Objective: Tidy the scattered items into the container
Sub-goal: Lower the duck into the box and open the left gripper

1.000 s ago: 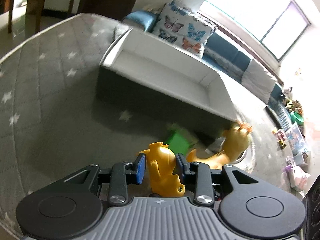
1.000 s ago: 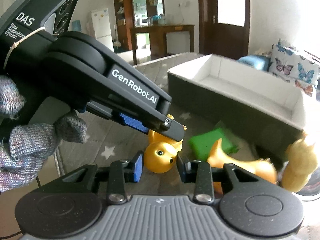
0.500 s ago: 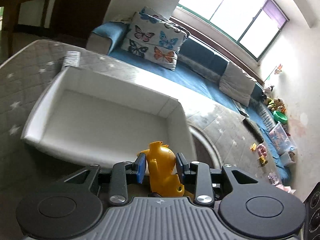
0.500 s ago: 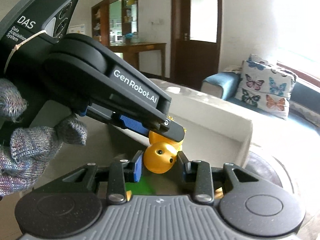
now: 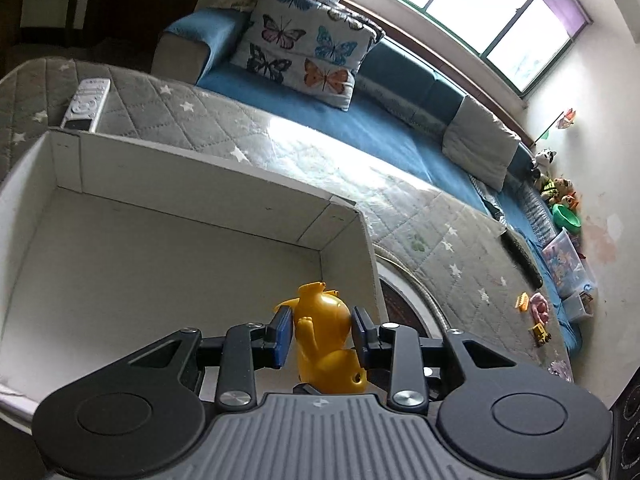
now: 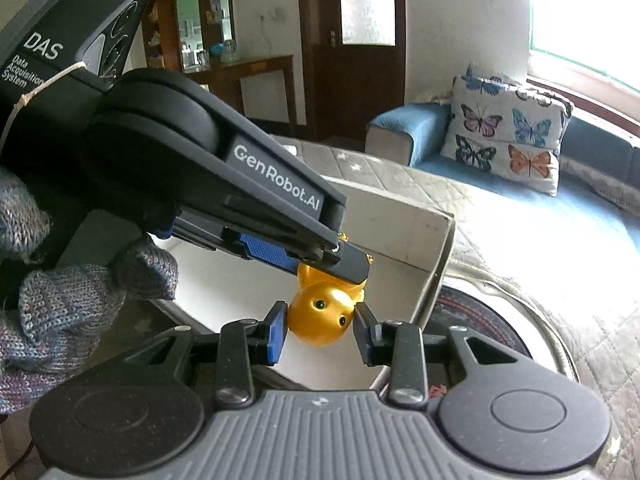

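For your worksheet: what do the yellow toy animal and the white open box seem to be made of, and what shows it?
Yellow toy animal: probably hard moulded plastic, glossy highlights on smooth, rounded surfaces.
White open box: likely matte cardboard, thin flat walls with folded corner flaps and visible seams.

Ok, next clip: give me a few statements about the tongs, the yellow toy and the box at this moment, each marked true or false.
1. The left tongs are shut on the yellow toy animal. True.
2. The white box already holds several toys. False: the part of its inside that shows is bare.
3. A remote control lies on the grey quilted cover just beyond the box. True.
4. The right tongs are clamped on the box wall. False: the toy's head sits between their pads; a firm grip cannot be told.
5. The toy rests on the box floor. False: it is held above the open box.
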Demonstrator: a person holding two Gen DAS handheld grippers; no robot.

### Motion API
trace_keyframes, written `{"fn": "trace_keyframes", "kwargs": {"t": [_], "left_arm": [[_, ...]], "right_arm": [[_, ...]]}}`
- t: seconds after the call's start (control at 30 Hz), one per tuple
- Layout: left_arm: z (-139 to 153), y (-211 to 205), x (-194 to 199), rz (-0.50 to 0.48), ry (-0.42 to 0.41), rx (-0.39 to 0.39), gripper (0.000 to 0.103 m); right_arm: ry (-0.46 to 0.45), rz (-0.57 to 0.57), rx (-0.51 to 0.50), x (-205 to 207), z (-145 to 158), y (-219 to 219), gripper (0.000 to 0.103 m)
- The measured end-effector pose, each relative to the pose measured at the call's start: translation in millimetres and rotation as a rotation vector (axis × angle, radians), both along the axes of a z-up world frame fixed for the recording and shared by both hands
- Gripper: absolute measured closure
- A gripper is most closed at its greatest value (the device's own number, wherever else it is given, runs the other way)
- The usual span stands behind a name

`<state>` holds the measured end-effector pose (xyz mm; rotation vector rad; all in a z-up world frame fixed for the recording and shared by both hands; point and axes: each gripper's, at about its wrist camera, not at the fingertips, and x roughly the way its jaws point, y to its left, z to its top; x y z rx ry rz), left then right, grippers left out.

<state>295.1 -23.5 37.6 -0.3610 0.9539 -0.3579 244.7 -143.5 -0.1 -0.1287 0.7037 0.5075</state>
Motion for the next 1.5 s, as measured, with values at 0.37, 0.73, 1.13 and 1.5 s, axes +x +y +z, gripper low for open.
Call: {"fn": "trace_keyframes", "kwargs": {"t": [0.37,0.73,1.13,1.5], "left_arm": [[-25.3,-2.5,13.9,0.001,0.079,-0.016,0.069],[-35.7,-5.3,18.1,-0.002,0.105,0.022,0.068],[-18.9,-3.6,6.6,-0.011,0.041,0.021,0.068],[4.0,2.6,-28.1,-0.009,-0.02,0.016,0.068]], "right_arm": [[0.033,0.003,-0.033,10.5,-9.8,3.5,0.067],[0.051,0.018,-0.076,10.5,-8.0,10.8,0.065],[0.013,0.003,-0.03,-1.6,6.7,-0.5,0.057],[-0.075,-0.038,0.025,-37.4,34.5,-26.6,0.049]]}}
